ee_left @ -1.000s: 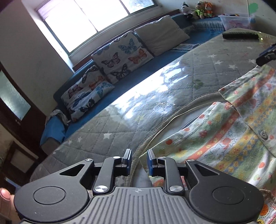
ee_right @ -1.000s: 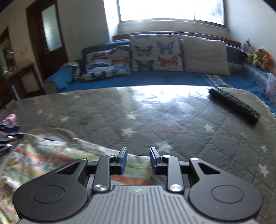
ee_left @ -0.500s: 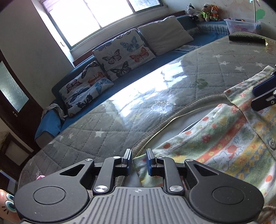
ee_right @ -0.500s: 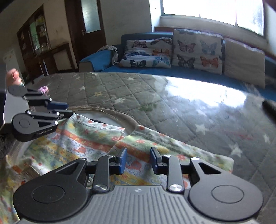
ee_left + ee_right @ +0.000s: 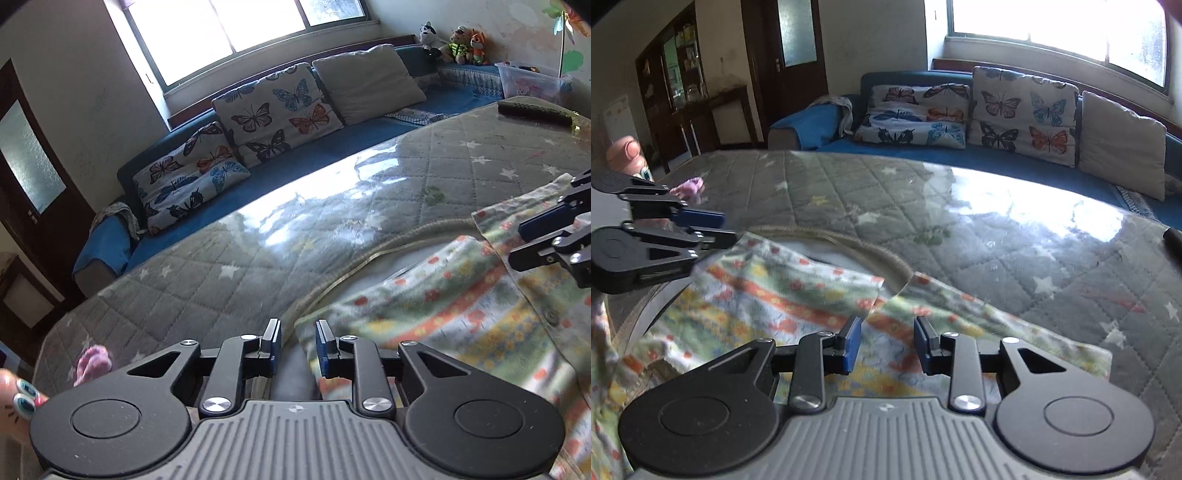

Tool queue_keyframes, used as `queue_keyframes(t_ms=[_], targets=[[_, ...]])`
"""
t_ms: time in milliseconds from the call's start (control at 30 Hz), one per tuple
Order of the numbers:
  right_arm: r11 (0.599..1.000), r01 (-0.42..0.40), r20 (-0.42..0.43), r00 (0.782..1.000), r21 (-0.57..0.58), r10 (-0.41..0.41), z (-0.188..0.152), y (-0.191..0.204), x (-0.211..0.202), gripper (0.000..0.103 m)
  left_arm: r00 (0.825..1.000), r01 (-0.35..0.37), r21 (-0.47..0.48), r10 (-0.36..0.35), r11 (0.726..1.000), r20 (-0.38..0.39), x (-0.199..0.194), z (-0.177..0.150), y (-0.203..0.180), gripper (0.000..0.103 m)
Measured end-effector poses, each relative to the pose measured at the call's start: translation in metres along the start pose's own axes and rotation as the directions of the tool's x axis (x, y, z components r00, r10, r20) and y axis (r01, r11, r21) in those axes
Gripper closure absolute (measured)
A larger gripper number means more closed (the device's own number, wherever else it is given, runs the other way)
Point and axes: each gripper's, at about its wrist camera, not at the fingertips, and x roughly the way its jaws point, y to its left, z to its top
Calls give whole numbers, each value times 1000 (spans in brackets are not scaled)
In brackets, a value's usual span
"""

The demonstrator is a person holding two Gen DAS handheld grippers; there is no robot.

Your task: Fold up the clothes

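Left gripper [image 5: 297, 345] opening, shirt [image 5: 461, 317] edge between pads unpinched; right gripper [image 5: 886, 341] opening above shirt, grasping nothing.

A home living room. A blue sofa [image 5: 306, 155] runs under a wide window [image 5: 236, 33] across the top of the frame, with butterfly cushions [image 5: 277, 110] on it and soft toys [image 5: 452, 42] at upper right. A remote [image 5: 533, 110] lies on the quilted star-print tabletop [image 5: 207, 266]. In the right wrist view a dark wooden door [image 5: 786, 59] and a glass-fronted cabinet [image 5: 679, 62] stand at upper left.
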Motion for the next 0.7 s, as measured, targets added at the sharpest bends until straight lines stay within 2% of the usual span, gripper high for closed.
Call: queue_keyframes(t_ms=[100, 300, 433, 700], targets=[[999, -20, -4, 1000, -27, 20, -6, 10, -9, 65, 1000, 29, 3, -29, 1000, 6, -20, -15, -6, 80], [996, -62, -41, 997, -60, 60, -27, 31, -24, 61, 998, 63, 4, -63, 998, -1, -48, -48, -28, 80], [994, -78, -47, 996, -75, 75, -44, 47, -39, 53, 999, 33, -18, -33, 999, 0, -61, -69, -33, 80], [982, -110, -53, 993, -152, 103, -68, 80, -74, 47, 999, -39, -44, 39, 998, 2, -83, -96, -27, 79]])
